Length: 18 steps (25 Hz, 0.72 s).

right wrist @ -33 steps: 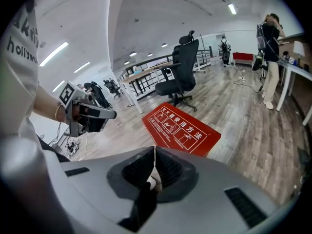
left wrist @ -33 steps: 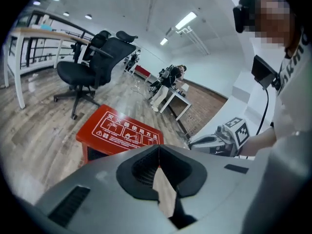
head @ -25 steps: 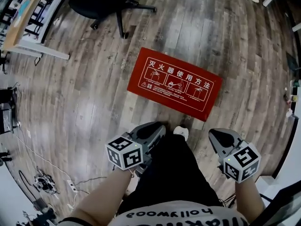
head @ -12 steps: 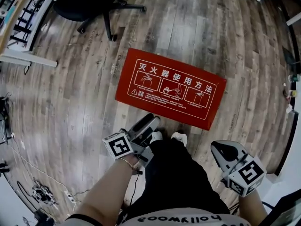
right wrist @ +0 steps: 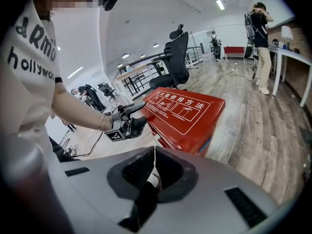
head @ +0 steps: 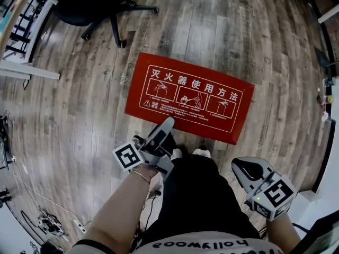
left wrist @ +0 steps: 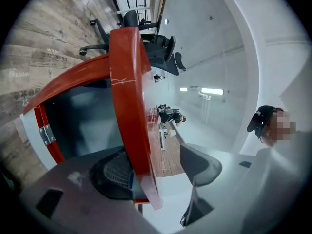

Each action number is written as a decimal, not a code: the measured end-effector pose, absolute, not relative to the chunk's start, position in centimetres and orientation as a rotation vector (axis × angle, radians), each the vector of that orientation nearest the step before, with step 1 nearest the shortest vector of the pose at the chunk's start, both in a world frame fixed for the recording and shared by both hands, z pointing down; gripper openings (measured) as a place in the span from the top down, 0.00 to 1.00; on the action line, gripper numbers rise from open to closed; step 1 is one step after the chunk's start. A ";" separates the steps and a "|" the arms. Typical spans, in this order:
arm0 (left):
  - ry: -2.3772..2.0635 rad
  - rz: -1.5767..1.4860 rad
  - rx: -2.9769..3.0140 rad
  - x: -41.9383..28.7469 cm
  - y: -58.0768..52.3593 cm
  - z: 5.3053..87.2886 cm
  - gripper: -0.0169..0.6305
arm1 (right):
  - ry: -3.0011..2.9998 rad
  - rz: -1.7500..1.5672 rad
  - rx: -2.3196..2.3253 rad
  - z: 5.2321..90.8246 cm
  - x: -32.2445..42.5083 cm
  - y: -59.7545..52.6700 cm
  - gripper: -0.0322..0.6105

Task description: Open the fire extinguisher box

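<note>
Where the head view looks down past the person's black trousers, the flat red fire extinguisher box (head: pixel 190 97), with white instruction pictures on its top, lies on the grey-brown wood-plank floor (head: pixel 79 105). It is just ahead of a pair of white shoes (head: pixel 203 153). The left gripper (head: pixel 168 134) reaches up to the box's near long edge, towards its left end. The right gripper (head: pixel 246 169) hangs beside the person's leg, well apart from the box. A black swivel office chair (head: pixel 98 7) stands further off, beyond the box's far left corner.

Through the left gripper view, the jaws stand wide apart, having just been opening. A red edge of the box (left wrist: pixel 129 106) runs up between them. It lies close against one pad and well clear of the other, so nothing is clamped. Beside that edge is a dark panel in a red frame, with a small metal hinge (left wrist: pixel 46 133) on its outer side. From here I cannot say whether the top is lifted. The office chair (left wrist: pixel 129 21) shows beyond.

Over in the right gripper view, the right gripper (right wrist: pixel 155 152) has its jaws pressed together with nothing between them. Past them the box (right wrist: pixel 187 113) sits on the planks with its printed top facing up. The left gripper (right wrist: pixel 142 113) is at its near corner, jaws spread, and the chair (right wrist: pixel 178 52) stands behind the box.
</note>
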<state>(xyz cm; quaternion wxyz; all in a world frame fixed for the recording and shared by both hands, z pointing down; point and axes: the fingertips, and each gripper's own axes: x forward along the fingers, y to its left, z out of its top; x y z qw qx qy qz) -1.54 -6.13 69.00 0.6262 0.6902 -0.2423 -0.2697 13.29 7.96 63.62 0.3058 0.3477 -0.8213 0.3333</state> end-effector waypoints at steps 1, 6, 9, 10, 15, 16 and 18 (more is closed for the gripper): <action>-0.549 -0.625 1.572 -1.6 -6.1 68.7 0.55 | -2.177 0.883 0.920 63.5 13.2 8.1 0.93; -0.513 -0.628 1.595 -1.8 -5.8 66.7 0.55 | -2.180 0.893 0.932 62.4 13.0 8.3 0.93; -0.506 -0.652 1.583 -2.0 -5.5 65.0 0.55 | -2.189 0.883 0.942 60.9 13.0 8.5 0.93; -0.504 -0.668 1.581 -2.1 -5.5 64.3 0.55 | -2.194 0.876 0.947 60.4 13.1 8.5 0.93; -0.487 -0.730 1.617 -1.9 -6.1 60.0 0.55 | -2.210 0.840 0.991 57.4 14.0 7.9 0.93; -0.487 -0.729 1.626 -1.8 -6.4 59.3 0.56 | -2.214 0.833 0.999 56.7 14.2 7.7 0.93; -0.481 -0.743 1.628 -1.7 -6.7 58.3 0.56 | -2.220 0.815 1.013 55.7 14.5 7.6 0.93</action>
